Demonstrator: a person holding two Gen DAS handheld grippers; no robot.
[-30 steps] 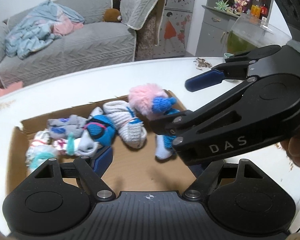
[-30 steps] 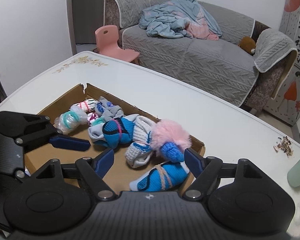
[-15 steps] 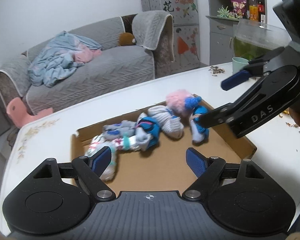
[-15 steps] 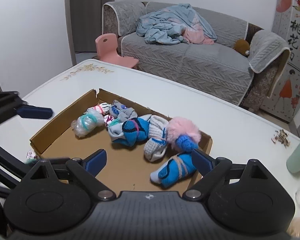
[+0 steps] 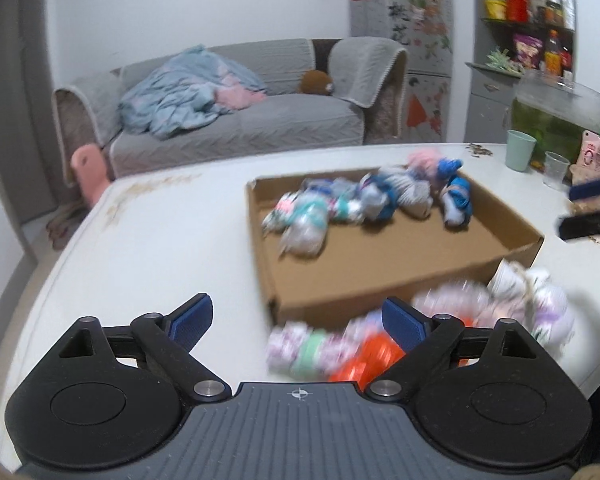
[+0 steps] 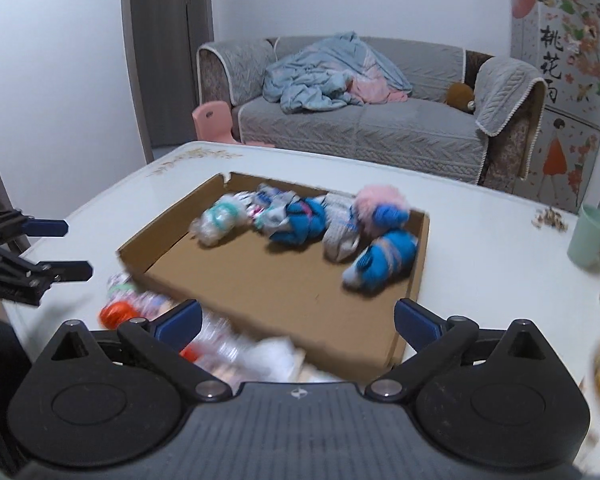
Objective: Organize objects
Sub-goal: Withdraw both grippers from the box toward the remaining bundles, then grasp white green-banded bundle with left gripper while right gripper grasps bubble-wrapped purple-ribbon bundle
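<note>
**Both tongs spread, nothing held; socks in box and on table**

I had the left gripper point(image 5: 298, 322) over the near part of the white table point(image 5: 160, 240), jaws spread wide and just opened further, nothing pinched. Behind its right finger lay a blurred heap of loose sock bundles point(image 5: 420, 332), pink, mint, orange and white, on the table just outside the near wall of the cardboard box point(image 5: 380, 284).

My right gripper point(image 6: 298, 320) was likewise spread, its jaws just widened, empty, above the box's near edge. Inside the box, rolled socks point(image 6: 296, 220) sat along the far side: a blue pair point(image 6: 384, 262) near the right wall, a pink fluffy one point(image 6: 380, 200) behind it. A green cup point(image 6: 590, 236) stood far right.
</note>
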